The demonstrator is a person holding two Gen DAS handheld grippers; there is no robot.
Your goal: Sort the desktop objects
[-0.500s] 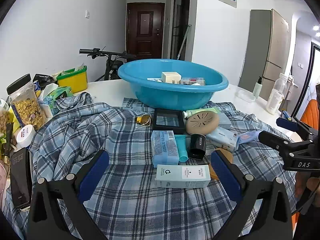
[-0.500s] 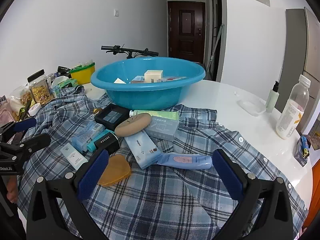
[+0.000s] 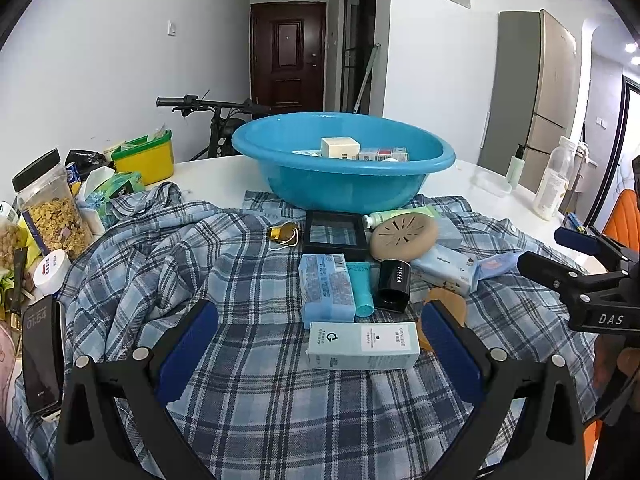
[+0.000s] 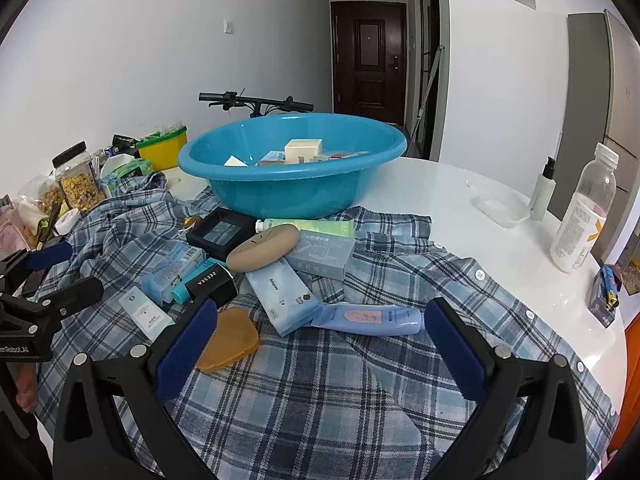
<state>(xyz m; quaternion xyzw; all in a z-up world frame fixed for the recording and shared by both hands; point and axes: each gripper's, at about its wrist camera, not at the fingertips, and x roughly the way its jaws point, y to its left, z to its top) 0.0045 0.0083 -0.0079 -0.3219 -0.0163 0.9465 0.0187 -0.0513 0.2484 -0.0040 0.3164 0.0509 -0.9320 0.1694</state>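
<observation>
Left edge: cereal jar (image 3: 50, 204) and phone (image 3: 42, 356) stood beside the plaid shirt (image 3: 160, 264).
Desktop objects: boxes and tubes lay piled on the shirt, in front of the blue basin (image 3: 344, 168).
Nearest item: pale carton (image 3: 362, 345) between the left gripper's (image 3: 320, 344) spread jaws, untouched.
Right gripper (image 4: 320, 344): jaws wide apart, empty, tilted down over the shirt, behind the blue tube (image 4: 372, 320).
Right side: bottle (image 4: 582, 216) stood well apart.

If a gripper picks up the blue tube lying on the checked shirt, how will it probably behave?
The blue tube looks like soft plastic, so it will probably dent when squeezed. It lies flat with its crimped end against the pale blue box, so it seems unlikely to roll. Probably light.
</observation>
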